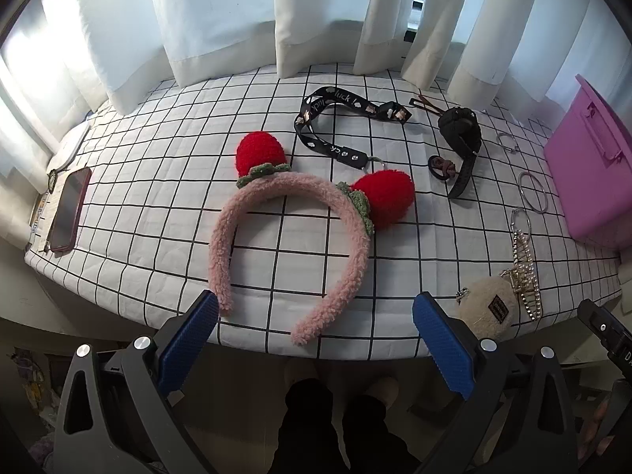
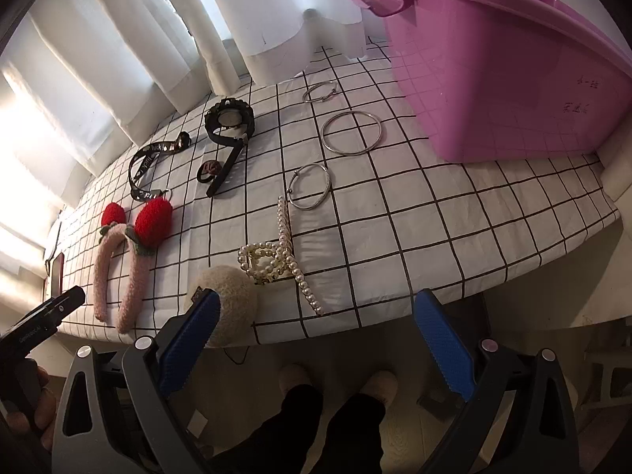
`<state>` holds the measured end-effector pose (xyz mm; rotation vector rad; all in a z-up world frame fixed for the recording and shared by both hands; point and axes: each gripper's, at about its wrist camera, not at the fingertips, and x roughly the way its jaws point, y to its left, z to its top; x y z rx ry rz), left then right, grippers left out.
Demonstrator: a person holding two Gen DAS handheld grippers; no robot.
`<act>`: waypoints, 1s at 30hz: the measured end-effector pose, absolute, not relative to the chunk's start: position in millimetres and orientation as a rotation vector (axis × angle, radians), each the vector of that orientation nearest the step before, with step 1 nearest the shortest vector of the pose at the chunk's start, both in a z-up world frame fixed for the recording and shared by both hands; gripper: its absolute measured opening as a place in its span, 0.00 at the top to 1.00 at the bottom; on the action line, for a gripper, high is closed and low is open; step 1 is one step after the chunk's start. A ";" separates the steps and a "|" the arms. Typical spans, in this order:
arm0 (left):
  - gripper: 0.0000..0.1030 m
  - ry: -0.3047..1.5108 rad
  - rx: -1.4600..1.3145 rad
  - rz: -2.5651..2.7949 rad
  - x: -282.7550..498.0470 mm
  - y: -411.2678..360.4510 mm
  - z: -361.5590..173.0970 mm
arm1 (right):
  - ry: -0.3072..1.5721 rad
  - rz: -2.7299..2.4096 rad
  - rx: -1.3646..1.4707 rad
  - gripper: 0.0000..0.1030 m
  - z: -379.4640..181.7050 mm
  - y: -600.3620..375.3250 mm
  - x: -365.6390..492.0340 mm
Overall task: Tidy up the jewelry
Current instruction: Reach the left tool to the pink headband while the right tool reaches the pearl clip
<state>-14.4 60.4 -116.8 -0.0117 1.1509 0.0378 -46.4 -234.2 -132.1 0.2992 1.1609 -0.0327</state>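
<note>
A pink fuzzy headband (image 1: 276,197) (image 2: 118,260) with two red strawberries lies on the checked tablecloth, its ends just ahead of my left gripper (image 1: 316,339), which is open and holds nothing. My right gripper (image 2: 316,339) is open too, at the table's front edge, with a cream fluffy clip (image 2: 231,304) (image 1: 488,308) by its left finger. A pearl hair claw (image 2: 276,256) (image 1: 523,272), silver bangles (image 2: 351,132) (image 2: 309,186) (image 1: 533,197), a black watch (image 2: 229,122) (image 1: 462,134), a brown hair tie (image 2: 211,170) (image 1: 444,166) and a black lanyard (image 1: 328,126) (image 2: 148,170) lie spread out. The purple box (image 2: 513,79) (image 1: 584,181) stands at the right.
A phone in a dark red case (image 1: 69,209) lies at the table's left edge. White curtains (image 1: 316,12) hang close behind the table. A thin silver hoop (image 2: 320,91) lies near the box. Below the front edge I see a person's legs and slippers (image 2: 335,387).
</note>
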 end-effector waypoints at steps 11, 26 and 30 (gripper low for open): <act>0.06 1.154 -0.067 0.049 -22.0 63.5 -166.8 | 1.204 0.004 -0.045 0.09 -191.5 -205.7 -23.3; 0.06 1.126 -0.026 0.038 32.6 55.7 -210.3 | 1.157 0.035 -0.066 0.09 -213.6 -202.1 3.3; 0.05 1.116 -0.025 0.032 39.1 56.4 -214.9 | 1.150 0.052 -0.065 0.09 -214.2 -200.3 10.5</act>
